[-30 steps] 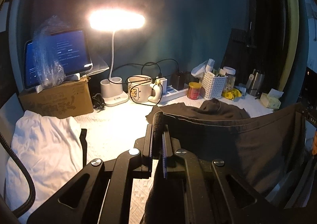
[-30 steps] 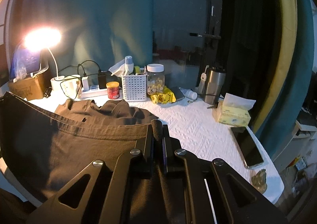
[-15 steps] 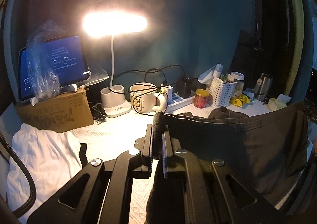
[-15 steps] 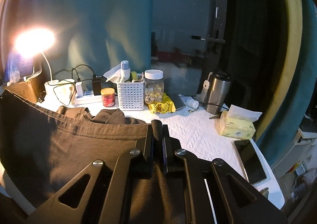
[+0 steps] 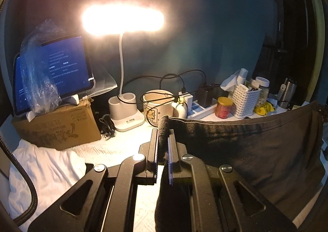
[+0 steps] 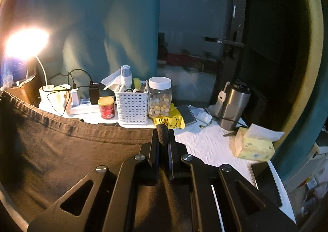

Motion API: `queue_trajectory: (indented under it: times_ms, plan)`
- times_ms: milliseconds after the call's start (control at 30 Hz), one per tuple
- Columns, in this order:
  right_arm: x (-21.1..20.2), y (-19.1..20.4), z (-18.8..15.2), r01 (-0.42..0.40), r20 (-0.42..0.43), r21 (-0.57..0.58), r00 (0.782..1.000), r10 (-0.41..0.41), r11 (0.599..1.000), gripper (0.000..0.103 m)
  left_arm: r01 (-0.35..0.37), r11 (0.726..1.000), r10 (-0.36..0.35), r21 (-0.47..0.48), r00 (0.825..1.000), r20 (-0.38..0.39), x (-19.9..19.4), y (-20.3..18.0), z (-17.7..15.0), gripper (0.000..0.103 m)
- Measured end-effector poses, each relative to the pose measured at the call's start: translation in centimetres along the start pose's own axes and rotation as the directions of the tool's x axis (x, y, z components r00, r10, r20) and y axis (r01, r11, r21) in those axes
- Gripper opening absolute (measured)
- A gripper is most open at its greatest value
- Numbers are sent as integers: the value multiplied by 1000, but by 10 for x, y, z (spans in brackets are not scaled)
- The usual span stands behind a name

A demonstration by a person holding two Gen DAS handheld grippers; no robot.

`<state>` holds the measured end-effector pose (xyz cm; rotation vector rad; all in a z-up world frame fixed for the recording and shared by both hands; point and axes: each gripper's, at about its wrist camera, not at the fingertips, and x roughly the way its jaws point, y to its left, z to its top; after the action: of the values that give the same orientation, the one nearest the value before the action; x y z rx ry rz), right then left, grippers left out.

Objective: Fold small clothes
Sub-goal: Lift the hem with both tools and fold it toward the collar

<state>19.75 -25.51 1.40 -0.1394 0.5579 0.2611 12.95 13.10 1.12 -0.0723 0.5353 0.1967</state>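
Dark brown cloth (image 5: 256, 145) hangs stretched above the white worktop (image 5: 123, 145) in the left wrist view, one corner pinched in the closed left gripper (image 5: 163, 145), beside a lit lamp (image 5: 123, 18). Seen from the right wrist, the closed right gripper (image 6: 163, 139) pinches the opposite corner, near a white basket (image 6: 132, 106).

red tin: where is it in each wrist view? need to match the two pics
Left wrist: red tin sits right of centre at the back of the table, just left of the white basket.
Right wrist: red tin sits left of centre, again just left of the white basket, beyond the dark garment's raised hem.
Shared landmark: the white basket, with the lit lamp further left in both.
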Motion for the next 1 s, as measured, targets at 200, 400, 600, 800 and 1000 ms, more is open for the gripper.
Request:
queue_trajectory:
  times_ms: [200,400,600,800,1000]
  plan:
    - [30,-3,12,-5,1,-8,1000,5,1000,8,-14,1000,14,9,1000,-4,25,2,11,6]
    - [61,-3,23,-9,-4,-25,1000,9,1000,8,-8,1000,8,2,1000,-21,53,3,18,6]
    - [93,-4,30,-17,-26,-29,1000,16,999,8,-7,1000,8,14,999,-40,81,3,24,6]
    - [127,-4,30,-18,-57,-35,998,16,999,8,-6,1000,8,24,998,-66,109,6,25,6]
    - [157,-4,23,-13,-108,-57,994,7,998,8,-9,1000,10,8,990,-138,144,12,10,6]
